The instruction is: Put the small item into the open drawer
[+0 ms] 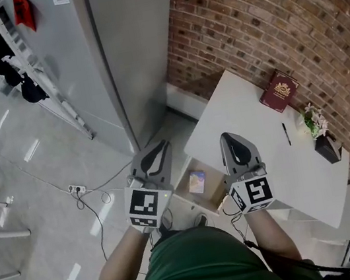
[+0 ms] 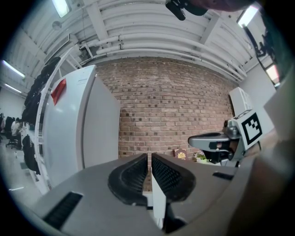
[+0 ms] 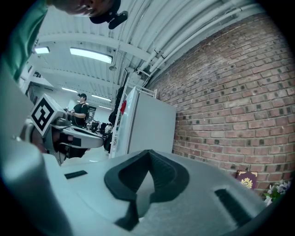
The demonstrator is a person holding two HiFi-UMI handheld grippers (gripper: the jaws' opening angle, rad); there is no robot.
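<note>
**A:** Where is the small item?

**B:** The small item (image 1: 197, 181) lies inside the open drawer (image 1: 217, 182), which juts out under the near left edge of the white surface (image 1: 236, 108). In the head view it shows between the two tongs, a little nearer the person than their tips. It looks like a little printed box, though it is too small to be sure.

**A:** Does either gripper have hold of it?

**B:** No. The left tongs (image 1: 155, 151) hang over the floor just left of the drawer. Their own view shows the jaws drawn almost together with only a thin slit between the ribbed pads (image 2: 138, 173) and nothing in it. The right tongs (image 1: 230, 139) show over the near edge of the surface, just right of the drawer. Their tips are pressed together and they are empty too. Both pairs point toward the brick wall (image 1: 273, 11).

**A:** What else is on the surface?

**B:** A red book (image 1: 279, 91) lies at the far side by the wall. A black pen (image 1: 286, 134) lies nearer the middle, and a dark flower pot (image 1: 327, 146) with pale blooms stands just right of the pen. All three are well apart from the tongs.
</note>
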